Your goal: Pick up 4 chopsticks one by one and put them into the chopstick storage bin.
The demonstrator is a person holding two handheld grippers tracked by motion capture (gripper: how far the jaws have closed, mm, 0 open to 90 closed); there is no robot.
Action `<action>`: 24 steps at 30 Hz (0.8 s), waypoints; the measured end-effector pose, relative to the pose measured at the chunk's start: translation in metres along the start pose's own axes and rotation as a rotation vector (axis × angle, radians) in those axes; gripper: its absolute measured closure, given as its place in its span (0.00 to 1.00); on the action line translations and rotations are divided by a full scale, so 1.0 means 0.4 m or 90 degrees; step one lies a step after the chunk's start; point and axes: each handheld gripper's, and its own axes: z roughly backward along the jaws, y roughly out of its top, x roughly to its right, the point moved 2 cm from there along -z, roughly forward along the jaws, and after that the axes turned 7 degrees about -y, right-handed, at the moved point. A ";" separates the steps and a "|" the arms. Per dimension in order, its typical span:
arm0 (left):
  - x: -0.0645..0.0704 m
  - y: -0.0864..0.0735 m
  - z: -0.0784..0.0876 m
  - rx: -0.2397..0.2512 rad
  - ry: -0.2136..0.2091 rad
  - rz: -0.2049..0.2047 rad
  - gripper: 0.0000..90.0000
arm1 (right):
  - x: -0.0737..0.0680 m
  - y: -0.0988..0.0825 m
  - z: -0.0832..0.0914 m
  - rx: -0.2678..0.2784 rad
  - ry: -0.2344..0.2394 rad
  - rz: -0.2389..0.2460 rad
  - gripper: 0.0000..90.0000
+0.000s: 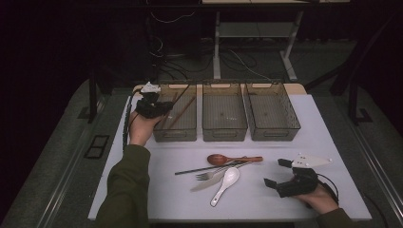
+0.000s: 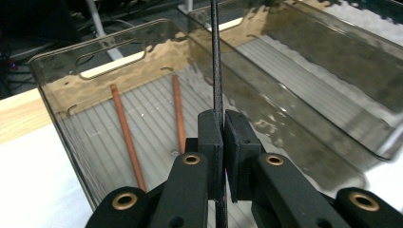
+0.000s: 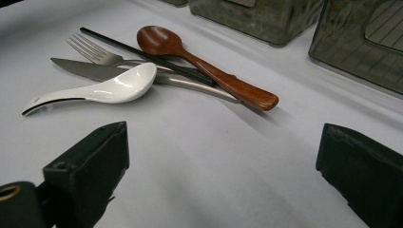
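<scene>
My left gripper [image 1: 160, 107] hovers over the near-left corner of the left smoky bin [image 1: 175, 136], shut on a thin black chopstick [image 2: 217, 71] that stands up between its jaws [image 2: 223, 121]. Two brown chopsticks [image 2: 127, 137] lie on that bin's ribbed floor. A pile of cutlery lies mid-table: a wooden spoon [image 1: 234, 159], a second black chopstick [image 1: 199, 169], a fork [image 1: 209, 175], a knife [image 1: 205, 184] and a white ceramic spoon [image 1: 225, 185]. To the right of the pile my right gripper [image 1: 275, 172] rests low over the table, jaws wide open [image 3: 223, 137] and holding nothing.
The middle bin [image 1: 224, 136] and the right bin [image 1: 276, 136] stand beside the left one along the back of the white table [image 1: 266, 204]. The table's front edge runs just below the cutlery and my right hand. Desk legs and cables lie beyond the bins.
</scene>
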 end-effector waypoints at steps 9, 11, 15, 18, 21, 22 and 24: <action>-0.024 0.005 -0.041 -0.016 0.023 0.017 0.94 | 0.000 0.000 0.002 -0.001 0.001 -0.002 0.04; -0.029 0.002 -0.046 -0.017 0.024 0.022 0.94 | 0.000 0.000 0.003 -0.001 0.001 -0.003 0.04; -0.034 -0.002 -0.046 -0.014 0.033 0.032 0.86 | 0.000 0.000 0.004 0.001 0.000 -0.003 0.04; -0.032 0.000 -0.042 -0.009 0.030 0.031 0.79 | 0.000 0.000 0.003 0.000 0.001 -0.002 0.04; -0.026 0.002 -0.035 -0.008 0.020 0.025 0.75 | -0.001 0.000 0.003 -0.001 0.002 -0.003 0.04; -0.022 0.003 -0.032 -0.008 0.015 0.021 0.74 | -0.001 0.000 0.003 -0.001 0.002 -0.003 0.04; -0.013 0.005 -0.025 -0.005 0.003 0.014 0.72 | -0.002 0.000 0.003 -0.001 0.001 -0.003 0.04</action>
